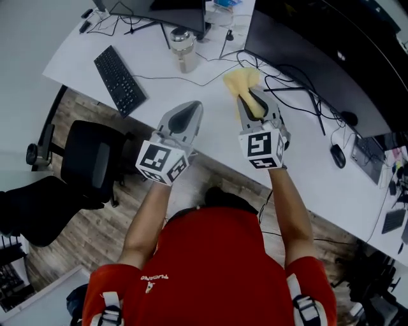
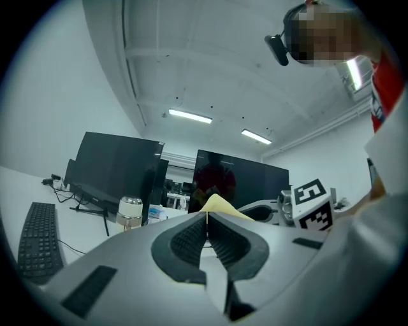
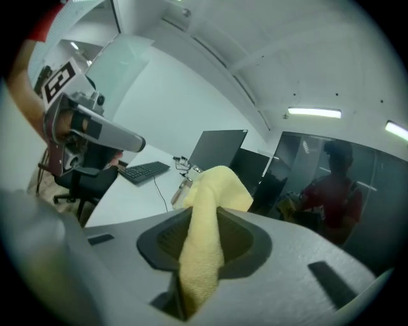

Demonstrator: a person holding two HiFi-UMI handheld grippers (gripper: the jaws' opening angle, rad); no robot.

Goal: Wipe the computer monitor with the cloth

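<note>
Right now the yellow cloth (image 1: 242, 79) is pinched in your right gripper (image 1: 256, 105), jaws clamped on it. Its loose end is raised above the white tabletop (image 1: 299, 159), near the dark computer monitor (image 1: 319, 57); whether it touches the screen can't be told. Your left gripper (image 2: 206, 235) hangs beside it, jaws pressed together on nothing. Black cables (image 1: 299, 95) trail across the tabletop by the cloth. Farther left stand a lidded tumbler (image 1: 183, 51), a second monitor (image 1: 166, 11) and a black keyboard (image 1: 120, 80); a mouse (image 1: 338, 155) lies to the right. A black office chair (image 1: 92, 162) sits on the wood floor (image 1: 83, 235).
</note>
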